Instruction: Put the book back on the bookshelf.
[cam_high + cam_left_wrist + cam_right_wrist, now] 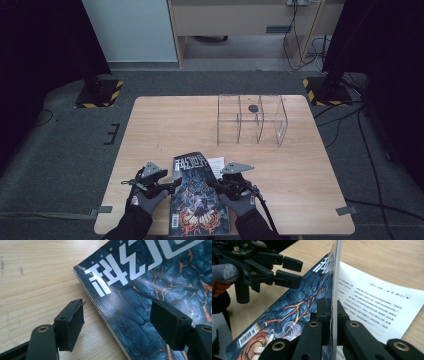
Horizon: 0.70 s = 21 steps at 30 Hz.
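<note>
A magazine (197, 195) with a dark lava-patterned cover and white title characters lies near the table's front edge. My right gripper (216, 182) is shut on the cover's right edge (334, 315). The cover (294, 307) stands raised, and a white printed page (374, 302) lies flat beneath it. My left gripper (172, 184) is open at the magazine's left side. Its jaws (120, 320) straddle the spine edge near the upper left corner of the magazine (150, 285), with the pads apart from it. The right gripper view also shows the left gripper (295, 271) over the cover.
A clear acrylic box (251, 120) with several compartments stands at the far right of the wooden table (165, 125). A small dark round thing (253, 107) lies in its middle part. Both gloved hands are at the front edge.
</note>
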Motion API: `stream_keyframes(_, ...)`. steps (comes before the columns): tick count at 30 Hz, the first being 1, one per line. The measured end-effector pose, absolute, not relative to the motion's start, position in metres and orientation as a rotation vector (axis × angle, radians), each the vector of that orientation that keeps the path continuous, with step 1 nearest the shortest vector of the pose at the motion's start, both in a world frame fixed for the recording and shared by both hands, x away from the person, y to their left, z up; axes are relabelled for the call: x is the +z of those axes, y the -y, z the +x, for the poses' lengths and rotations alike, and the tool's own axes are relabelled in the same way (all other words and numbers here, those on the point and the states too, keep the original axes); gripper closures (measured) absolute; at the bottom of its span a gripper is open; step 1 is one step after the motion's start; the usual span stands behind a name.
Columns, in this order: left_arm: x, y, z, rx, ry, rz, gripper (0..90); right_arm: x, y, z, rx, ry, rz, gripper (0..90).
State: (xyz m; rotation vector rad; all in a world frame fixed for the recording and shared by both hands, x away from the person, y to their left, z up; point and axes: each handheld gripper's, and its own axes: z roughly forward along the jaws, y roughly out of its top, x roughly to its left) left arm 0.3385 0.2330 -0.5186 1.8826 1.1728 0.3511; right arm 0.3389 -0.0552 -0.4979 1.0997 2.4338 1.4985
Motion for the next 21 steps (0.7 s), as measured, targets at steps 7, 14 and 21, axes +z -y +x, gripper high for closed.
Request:
stream_keyframes(7,-0.516,-0.234,0.337,0.333,-1.163,1.86,24.9,-0.489,0.056,0.334,1.551,-2.381,1.041,87.6)
stream_keyframes(14,-0.514,-0.233,0.336,0.316,-1.14,1.848,24.2,-0.48,0.057,0.332,1.567,-2.357,0.998,87.7)
stream_keyframes(21,-0.512,-0.231,0.336,0.286,-1.118,1.829,23.2,-0.47,0.059,0.33,1.581,-2.325,0.949,87.7)
